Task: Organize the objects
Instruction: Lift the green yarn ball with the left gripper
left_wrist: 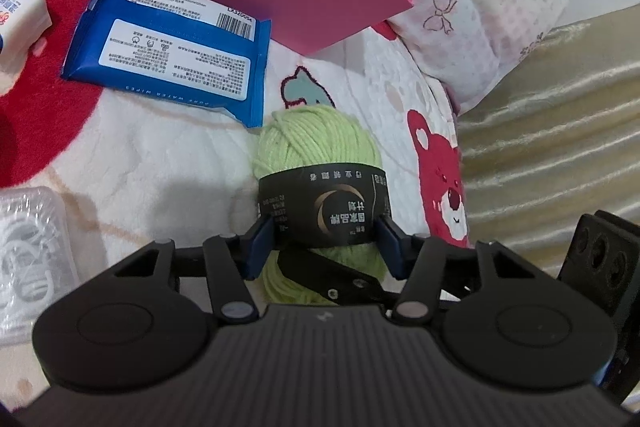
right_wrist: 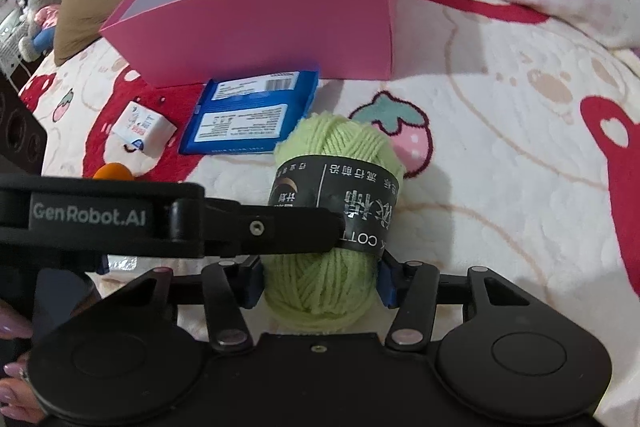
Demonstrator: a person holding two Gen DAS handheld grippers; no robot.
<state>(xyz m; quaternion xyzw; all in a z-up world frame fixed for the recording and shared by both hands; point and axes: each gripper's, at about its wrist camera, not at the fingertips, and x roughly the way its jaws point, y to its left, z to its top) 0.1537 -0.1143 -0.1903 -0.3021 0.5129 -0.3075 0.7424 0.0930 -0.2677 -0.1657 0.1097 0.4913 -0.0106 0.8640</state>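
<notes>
Both tongs grip one green yarn ball (right_wrist: 332,227) on the bed: left tongs (left_wrist: 324,239) across its black band, right tongs (right_wrist: 318,283) below. Its long axis points toward the open pink box (right_wrist: 280,23) ahead.

I see a pale green ball of wool yarn (right_wrist: 332,227) wrapped in a black paper band with gold and white print. Far behind it, the open cardboard box (right_wrist: 280,23) is pink outside and white inside. The flat plastic wipes pack (left_wrist: 168,47) is deep blue with white label panels and a barcode. Left of it, the small tissue packet (right_wrist: 144,129) is white with red and blue print. The quilted bedspread (right_wrist: 500,147) is cream, patterned with red bears and pink strawberries.
</notes>
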